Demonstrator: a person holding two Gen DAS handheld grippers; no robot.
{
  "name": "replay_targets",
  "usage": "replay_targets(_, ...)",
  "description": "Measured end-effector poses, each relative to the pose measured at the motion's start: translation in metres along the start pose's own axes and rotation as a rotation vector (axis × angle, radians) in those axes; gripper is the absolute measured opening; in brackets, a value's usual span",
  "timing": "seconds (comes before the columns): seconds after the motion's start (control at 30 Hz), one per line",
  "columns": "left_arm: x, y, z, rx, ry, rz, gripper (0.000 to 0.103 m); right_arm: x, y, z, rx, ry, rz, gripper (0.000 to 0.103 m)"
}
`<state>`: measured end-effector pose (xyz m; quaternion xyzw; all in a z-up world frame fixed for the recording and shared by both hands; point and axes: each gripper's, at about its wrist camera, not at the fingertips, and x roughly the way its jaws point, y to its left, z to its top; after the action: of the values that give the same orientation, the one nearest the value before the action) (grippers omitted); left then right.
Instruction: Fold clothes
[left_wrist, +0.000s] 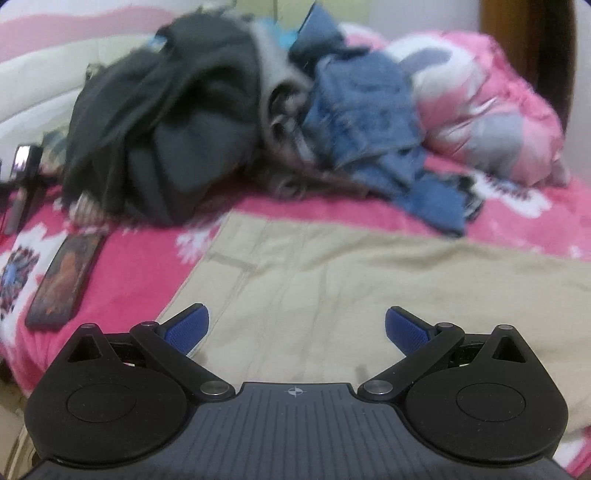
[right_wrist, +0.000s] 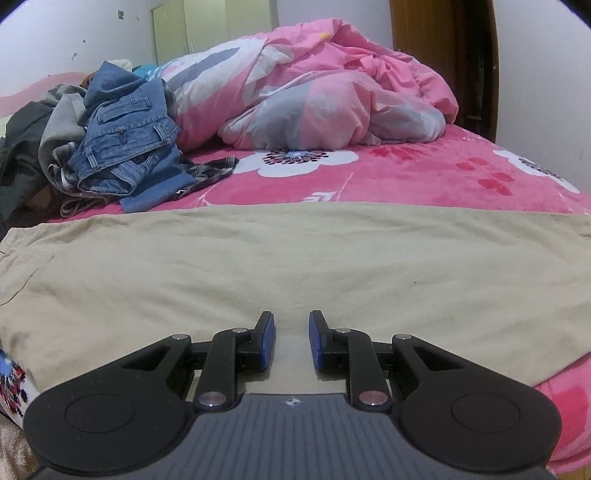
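Beige trousers (right_wrist: 295, 258) laid flat on pink bed (right_wrist: 406, 177); left claw (left_wrist: 296, 328) held wide open above them; right claw (right_wrist: 291, 341) narrowly parted, nothing gripped; clothes pile (left_wrist: 184, 110) heaped behind.

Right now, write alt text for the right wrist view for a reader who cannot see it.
The right claw, its blue-padded jaws slightly apart and holding nothing, sits low over the near edge of flat beige cotton trousers spread across a pink floral blanket. Behind lie a heap of blue denim jeans and grey clothes at left and a bunched pink quilt.
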<state>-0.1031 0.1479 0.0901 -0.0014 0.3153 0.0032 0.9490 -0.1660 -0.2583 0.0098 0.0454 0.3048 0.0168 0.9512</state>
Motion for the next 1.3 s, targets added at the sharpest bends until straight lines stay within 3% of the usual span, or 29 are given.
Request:
replay_targets(0.17,0.007,-0.042,-0.002,0.032,0.016,-0.149,0.103,0.000,-0.008,0.002,0.031,0.005,0.036,0.021)
replay_targets(0.3,0.026,-0.075,-0.017,0.062,0.068,-0.207,0.103,-0.003,-0.018,0.004,0.054,0.007,0.045,0.021)
replay_targets(0.4,0.040,-0.088,-0.031,0.097,0.110,-0.183,0.103,-0.008,-0.037,0.007,0.077,-0.009,0.020,0.021)
replay_targets(0.57,0.040,-0.091,-0.038,0.128,0.087,-0.167,0.103,-0.014,-0.086,0.011,0.199,-0.031,-0.060,0.021)
replay_targets(1.1,0.041,-0.092,-0.042,0.138,0.078,-0.160,0.103,-0.048,-0.249,-0.019,0.884,-0.224,-0.184,0.022)
replay_targets(1.2,0.042,-0.092,-0.041,0.138,0.078,-0.160,0.103,-0.059,-0.262,-0.032,0.979,-0.275,-0.167,0.024)
replay_targets(1.3,0.042,-0.092,-0.041,0.139,0.078,-0.159,0.103,-0.068,-0.264,-0.037,0.984,-0.301,-0.175,0.033)
